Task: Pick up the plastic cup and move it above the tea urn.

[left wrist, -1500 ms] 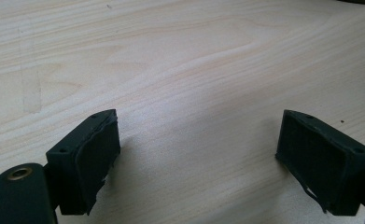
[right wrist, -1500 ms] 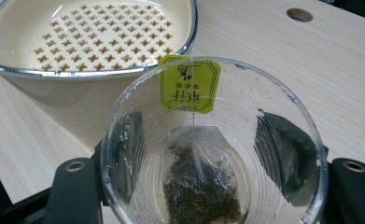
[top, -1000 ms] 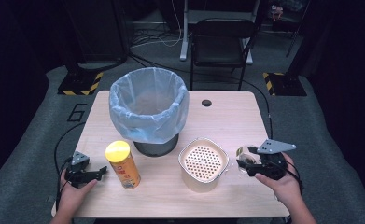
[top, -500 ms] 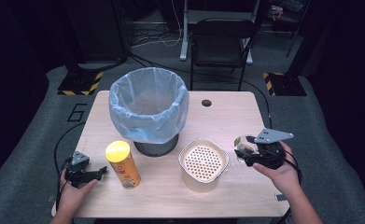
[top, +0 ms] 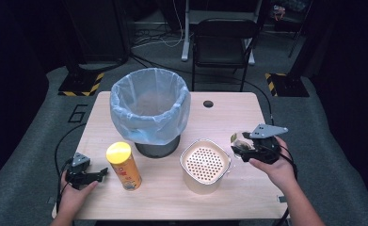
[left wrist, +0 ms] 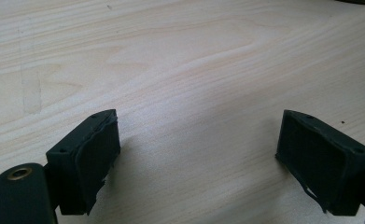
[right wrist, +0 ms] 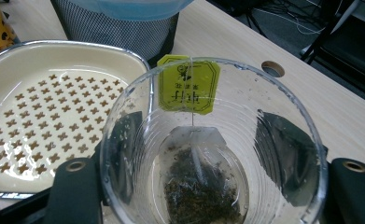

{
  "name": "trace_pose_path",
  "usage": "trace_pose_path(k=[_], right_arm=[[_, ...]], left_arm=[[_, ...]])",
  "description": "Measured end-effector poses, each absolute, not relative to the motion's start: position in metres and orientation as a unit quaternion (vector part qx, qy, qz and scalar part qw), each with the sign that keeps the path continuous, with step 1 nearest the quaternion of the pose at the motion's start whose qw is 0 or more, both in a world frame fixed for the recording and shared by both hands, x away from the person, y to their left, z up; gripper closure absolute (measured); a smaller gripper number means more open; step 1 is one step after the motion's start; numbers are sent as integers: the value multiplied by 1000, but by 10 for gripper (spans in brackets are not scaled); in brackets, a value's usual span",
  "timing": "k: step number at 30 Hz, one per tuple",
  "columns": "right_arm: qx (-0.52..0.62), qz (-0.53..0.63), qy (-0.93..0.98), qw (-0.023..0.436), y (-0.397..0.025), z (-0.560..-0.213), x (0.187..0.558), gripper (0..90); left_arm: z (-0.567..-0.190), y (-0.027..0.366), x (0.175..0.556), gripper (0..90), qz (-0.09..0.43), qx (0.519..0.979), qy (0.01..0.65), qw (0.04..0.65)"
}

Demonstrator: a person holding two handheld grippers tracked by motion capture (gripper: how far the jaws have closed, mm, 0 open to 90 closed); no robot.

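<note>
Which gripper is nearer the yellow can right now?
Left. The left gripper rests on the table just left of the yellow can, jaws open. The right gripper holds a glass beyond the strainer bowl.

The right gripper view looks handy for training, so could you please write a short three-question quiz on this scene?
1. True or false: the glass cup between the right gripper jaws holds a tea bag.
2. What lies left of the cup in the right gripper view?
A. the cream strainer dish
B. a red kettle
C. a laptop
3. Fill in: the left gripper jaws are ____ over the bare table.

Key: 1 true; 2 A; 3 open.
</note>
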State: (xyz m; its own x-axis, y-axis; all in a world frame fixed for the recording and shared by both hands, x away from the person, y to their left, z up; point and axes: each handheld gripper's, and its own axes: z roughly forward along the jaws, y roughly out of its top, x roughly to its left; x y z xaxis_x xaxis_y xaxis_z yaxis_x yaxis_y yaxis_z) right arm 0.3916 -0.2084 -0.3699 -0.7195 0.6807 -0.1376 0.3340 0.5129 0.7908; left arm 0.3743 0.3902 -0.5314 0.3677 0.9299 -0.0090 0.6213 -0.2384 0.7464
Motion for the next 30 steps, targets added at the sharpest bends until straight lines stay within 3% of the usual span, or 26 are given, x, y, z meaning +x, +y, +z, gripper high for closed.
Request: trace_pose_path(k=[30], right_arm=[[207,427,849,232,-182,-375,437,331]], left_arm=[[-532,390,375,132,225,751,516,345]])
